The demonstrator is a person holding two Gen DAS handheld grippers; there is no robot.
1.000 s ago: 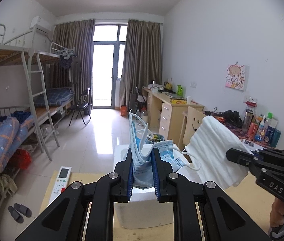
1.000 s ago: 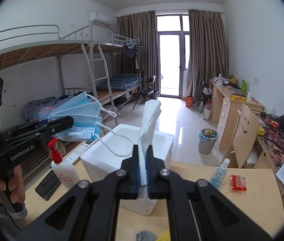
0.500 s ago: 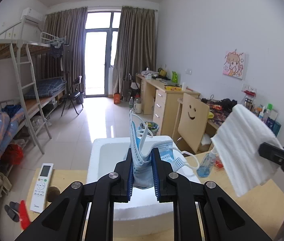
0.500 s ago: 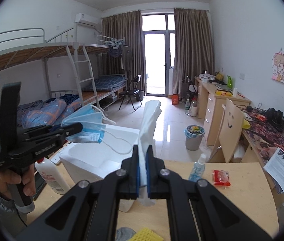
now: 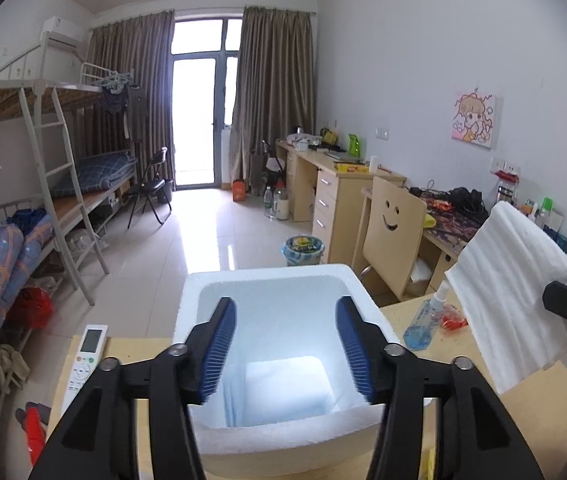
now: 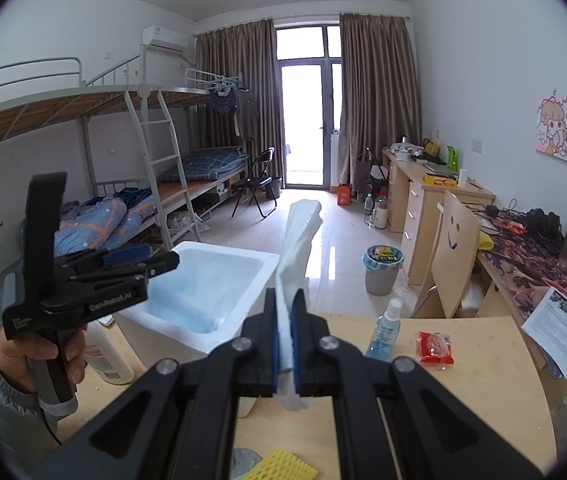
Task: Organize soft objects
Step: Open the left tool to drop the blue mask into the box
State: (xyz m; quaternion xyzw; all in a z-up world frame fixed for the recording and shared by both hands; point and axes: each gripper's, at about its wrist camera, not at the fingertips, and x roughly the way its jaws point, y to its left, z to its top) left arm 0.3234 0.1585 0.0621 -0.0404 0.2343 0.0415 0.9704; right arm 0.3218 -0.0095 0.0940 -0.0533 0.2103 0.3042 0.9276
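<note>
A white foam box (image 5: 283, 280) stands open on the wooden table; it also shows in the right wrist view (image 6: 219, 268). My left gripper (image 5: 285, 348) is open and empty, held over the box's opening; it also shows in the right wrist view (image 6: 143, 262). The blue masks are not visible; pale blue shows at the box bottom (image 6: 187, 312). My right gripper (image 6: 286, 340) is shut on a white foam sheet (image 6: 297, 248), held upright to the right of the box; the sheet also shows in the left wrist view (image 5: 515, 292).
On the table are a blue spray bottle (image 6: 383, 328), a red packet (image 6: 435, 346), a yellow sponge (image 6: 283, 466), a white lotion bottle (image 6: 109, 360) and a remote (image 5: 85, 354). A smiley chair (image 5: 393, 232) stands behind the table.
My left gripper has opened and the blue masks have left it, over the foam box. My right gripper still holds the foam sheet, a little further right of the box.
</note>
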